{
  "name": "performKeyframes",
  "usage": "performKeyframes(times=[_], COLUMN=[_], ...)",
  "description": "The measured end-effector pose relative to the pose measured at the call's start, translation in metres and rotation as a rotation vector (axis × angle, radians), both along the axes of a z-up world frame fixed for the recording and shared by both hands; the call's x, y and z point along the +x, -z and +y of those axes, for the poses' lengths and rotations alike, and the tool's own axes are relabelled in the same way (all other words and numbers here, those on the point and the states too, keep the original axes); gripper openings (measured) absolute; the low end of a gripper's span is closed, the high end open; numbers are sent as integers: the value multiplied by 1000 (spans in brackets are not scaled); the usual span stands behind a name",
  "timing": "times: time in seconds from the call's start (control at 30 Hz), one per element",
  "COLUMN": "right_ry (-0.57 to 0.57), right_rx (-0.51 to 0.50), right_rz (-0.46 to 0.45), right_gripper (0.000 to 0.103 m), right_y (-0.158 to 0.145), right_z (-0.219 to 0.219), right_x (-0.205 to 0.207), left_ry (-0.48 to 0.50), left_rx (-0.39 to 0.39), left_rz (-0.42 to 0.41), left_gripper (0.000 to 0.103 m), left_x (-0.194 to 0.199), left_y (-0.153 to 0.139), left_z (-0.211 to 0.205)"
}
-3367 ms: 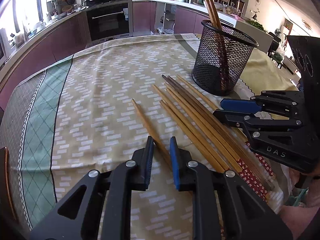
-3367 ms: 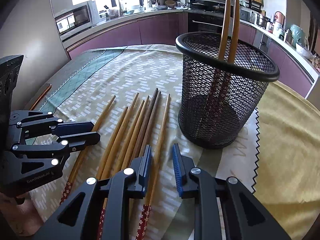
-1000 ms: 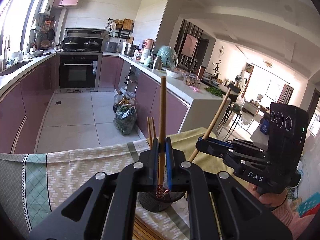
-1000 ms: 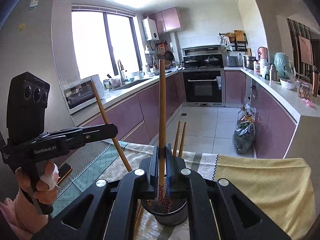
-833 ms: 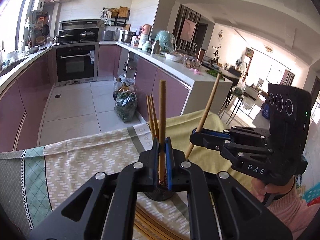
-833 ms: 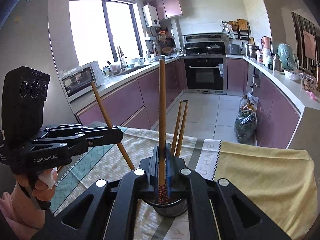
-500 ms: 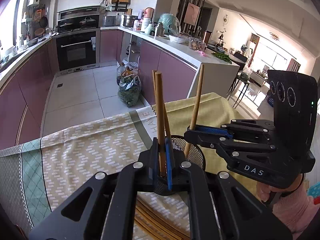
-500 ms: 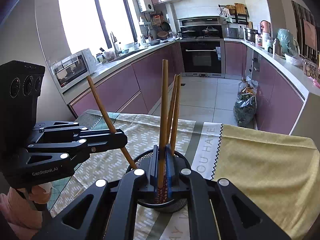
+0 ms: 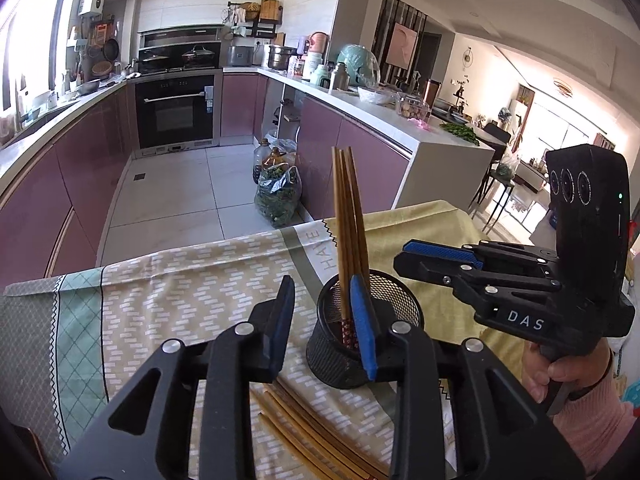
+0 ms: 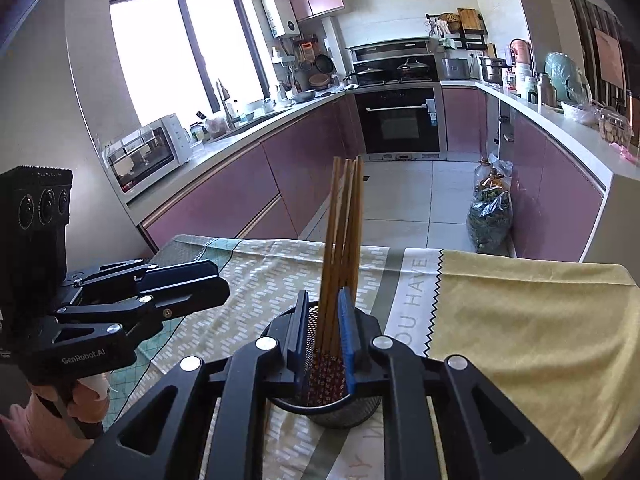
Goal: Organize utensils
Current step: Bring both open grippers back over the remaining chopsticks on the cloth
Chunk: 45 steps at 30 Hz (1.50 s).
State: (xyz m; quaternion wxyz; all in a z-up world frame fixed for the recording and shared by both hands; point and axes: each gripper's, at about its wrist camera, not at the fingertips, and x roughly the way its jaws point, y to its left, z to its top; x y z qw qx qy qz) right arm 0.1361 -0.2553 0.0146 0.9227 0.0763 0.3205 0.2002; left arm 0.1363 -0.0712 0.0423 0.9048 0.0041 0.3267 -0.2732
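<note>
A black mesh holder point(image 9: 400, 304) stands on the tablecloth with several wooden chopsticks point(image 9: 347, 216) upright in it. My left gripper point(image 9: 326, 328) is open and empty, just in front of the holder. My right gripper point(image 10: 323, 340) is open above the holder's near rim point(image 10: 352, 410), its jaws on either side of the standing chopsticks point(image 10: 344, 232) without clamping them. More chopsticks point(image 9: 304, 420) lie flat on the cloth below my left gripper. Each gripper shows in the other's view, the right one point(image 9: 416, 258) and the left one point(image 10: 208, 288).
The table has a patterned cloth point(image 9: 180, 292) and a yellow cloth point(image 10: 520, 320) on the right. Its far edge drops to the kitchen floor. Purple cabinets, an oven point(image 9: 176, 112) and a bag of greens point(image 9: 278, 196) lie beyond.
Both grippers carried a chopstick over the holder, lowered it in and opened. The two chopsticks now stand in the holder with the others.
</note>
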Motion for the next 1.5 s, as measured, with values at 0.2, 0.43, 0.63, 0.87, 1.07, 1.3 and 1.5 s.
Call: performKeyframes(times=[0.2, 0.43, 0.63, 0.87, 1.07, 1.3, 1.5], right_ry=[-83, -182, -196, -183, -168, -172, -165], right_rx=[-6, -61, -76, -84, -94, -115, -122], right_rz=[-65, -44, 80, 190, 210, 212, 216], right_gripper=[21, 28, 28, 28, 28, 28, 28], right_y=[-9, 9, 50, 88, 98, 102, 104], right_z=[11, 36, 52, 62, 66, 70, 70], right_x=[-38, -69, -70, -71, -76, -75, -73], left_ry=[-47, -78, -74, -72, -79, -84, -82], left_rx=[-13, 4, 32, 61, 100, 128, 139], left_rz=[-52, 3, 165, 246, 249, 238, 234], left_gripper=[40, 48, 50, 50, 49, 47, 43], left_x=[-33, -62, -73, -82, -82, -81, -81], left_y=[2, 37, 95, 131, 138, 139, 141], left_z=[30, 58, 60, 50, 42, 38, 37])
